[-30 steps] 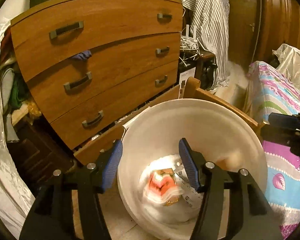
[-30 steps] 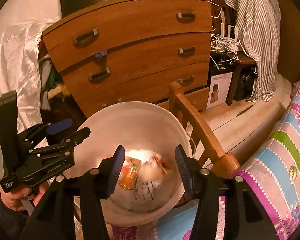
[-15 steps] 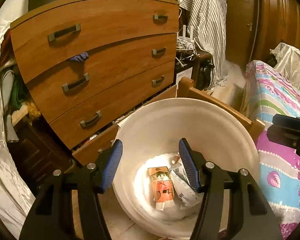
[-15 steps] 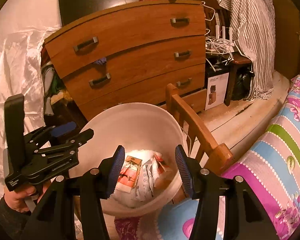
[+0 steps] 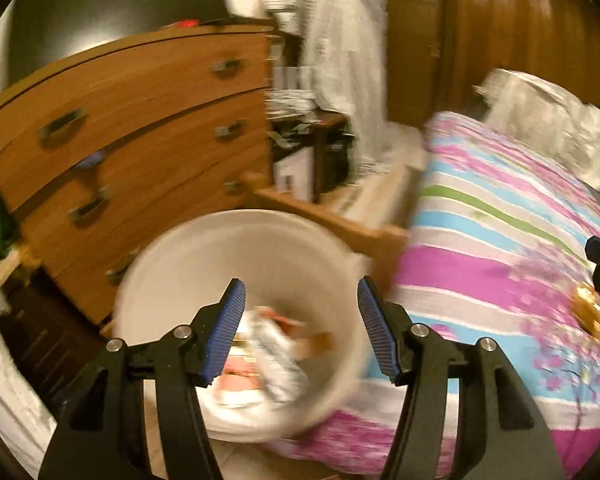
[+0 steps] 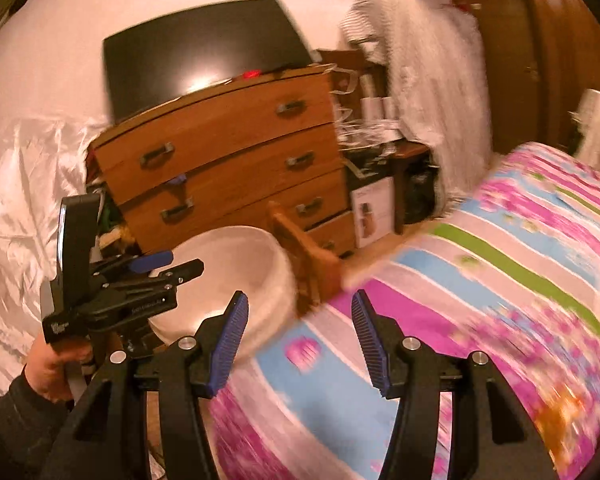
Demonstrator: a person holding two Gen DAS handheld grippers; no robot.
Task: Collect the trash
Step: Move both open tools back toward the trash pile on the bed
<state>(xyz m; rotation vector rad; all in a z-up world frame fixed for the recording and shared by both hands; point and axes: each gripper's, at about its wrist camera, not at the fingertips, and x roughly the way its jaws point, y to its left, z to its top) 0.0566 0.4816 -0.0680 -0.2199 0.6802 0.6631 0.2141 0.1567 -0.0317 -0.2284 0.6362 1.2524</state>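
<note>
The bed (image 5: 500, 248), under a striped flowered cover, fills the frame's right; a blurred orange wrapper (image 5: 588, 310) lies on it at the right edge.

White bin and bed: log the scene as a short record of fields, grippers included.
bin: white bin beside the bed, wrappers and packets lying in the bottom
bed: striped floral cover, an orange wrapper lying on it
left gripper: open, empty, over the bin
right gripper: open, empty, over the bed cover
behind: wooden dresser, drawers shut
image: motion-blurred
</note>
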